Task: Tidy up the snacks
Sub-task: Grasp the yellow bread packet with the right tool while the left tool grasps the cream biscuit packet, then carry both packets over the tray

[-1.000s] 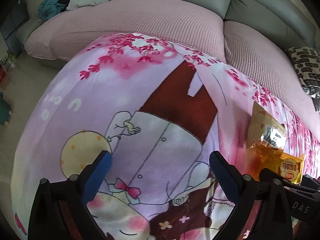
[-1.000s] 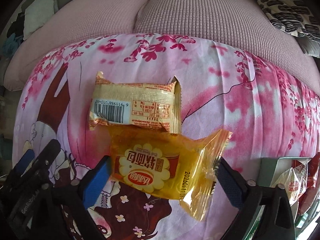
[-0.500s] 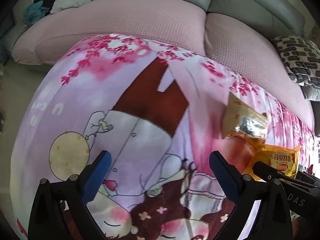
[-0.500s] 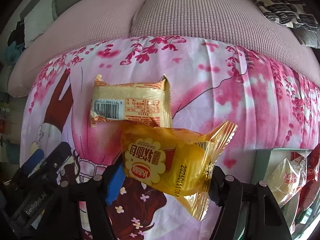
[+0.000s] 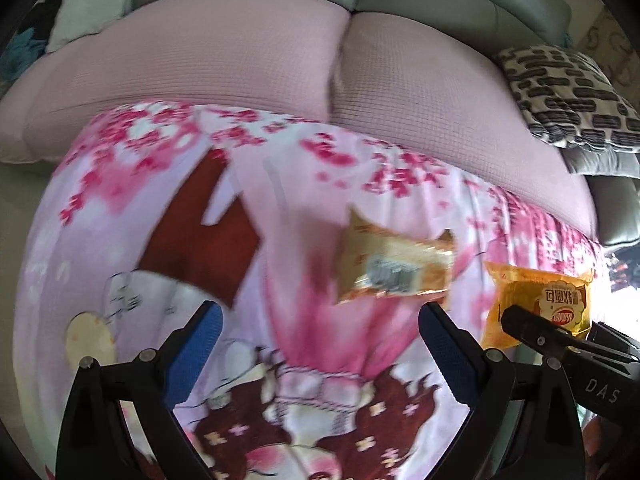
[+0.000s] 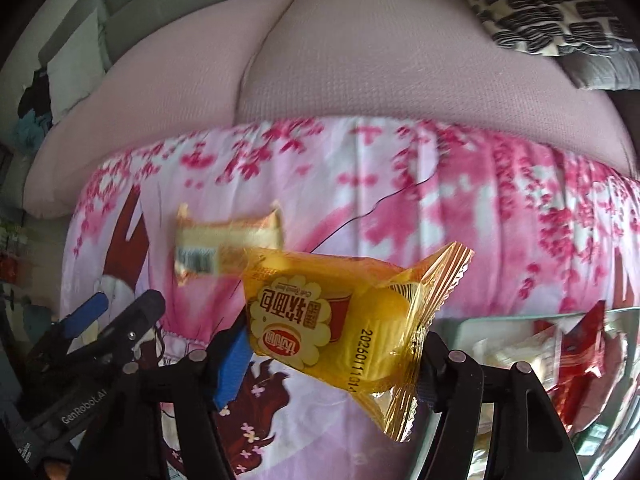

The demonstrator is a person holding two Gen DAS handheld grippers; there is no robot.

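Observation:
My right gripper [image 6: 332, 344] is shut on a yellow bread packet [image 6: 340, 320] and holds it lifted above the pink flowered cloth [image 6: 460, 240]. The packet also shows in the left wrist view [image 5: 540, 304], at the right. A pale orange snack packet [image 5: 394, 264] with a barcode lies flat on the cloth just ahead of my left gripper [image 5: 316, 336], which is open and empty above the cloth. The same packet [image 6: 224, 240] shows behind the held one in the right wrist view.
A clear bin [image 6: 616, 320] holding red and pale snack packets stands at the lower right. A pink-covered sofa [image 5: 240, 52] runs behind the cloth, with a black-and-white cushion [image 5: 568, 92] at its right. My left gripper [image 6: 116, 312] appears at the lower left of the right wrist view.
My right gripper has closed on the yellow packet and lifted it off the cloth toward the right. My left gripper has moved right, bringing the barcode packet ahead of its fingers.

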